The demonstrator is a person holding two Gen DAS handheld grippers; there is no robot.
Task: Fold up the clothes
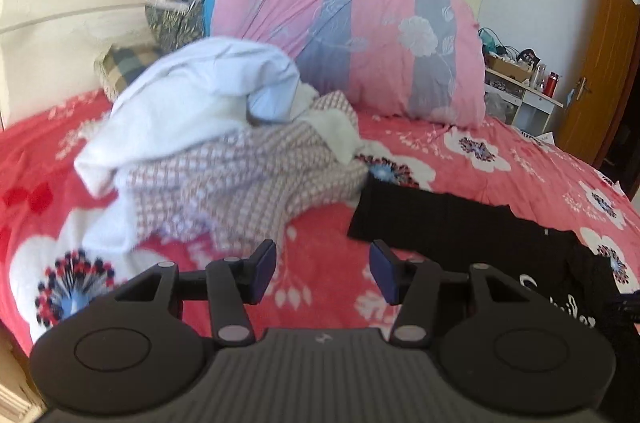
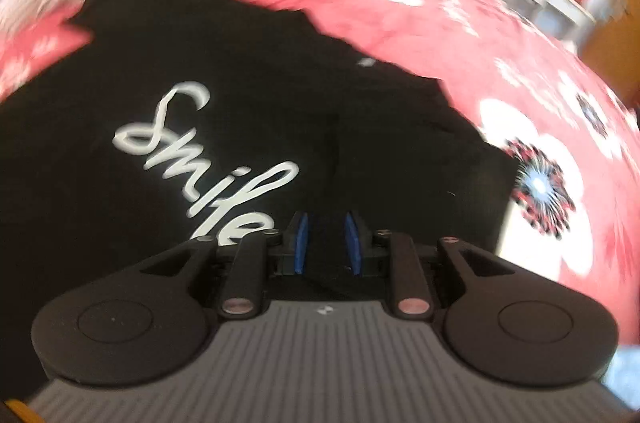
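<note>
Both sets of jaws are clear of cloth: left gripper [image 1: 323, 271] stands half open over bare bedspread [image 1: 320, 235], right gripper [image 2: 327, 243] has only a narrow gap, nothing visibly pinched.

From my seat, the black "Smile" shirt [image 2: 248, 95] lies spread toward the bed's near edge, right jaws above it, left jaws just beside its edge [image 1: 436, 219]. Risks as I judge them: the right gap is so narrow that I could push fabric along instead of catching a hem, or pinch the bedspread with it. My left might snag the unsorted pile [image 1: 224, 151] heaped just beyond, near the big pink quilt [image 1: 360, 11]. The blurred right view makes aiming unreliable.
</note>
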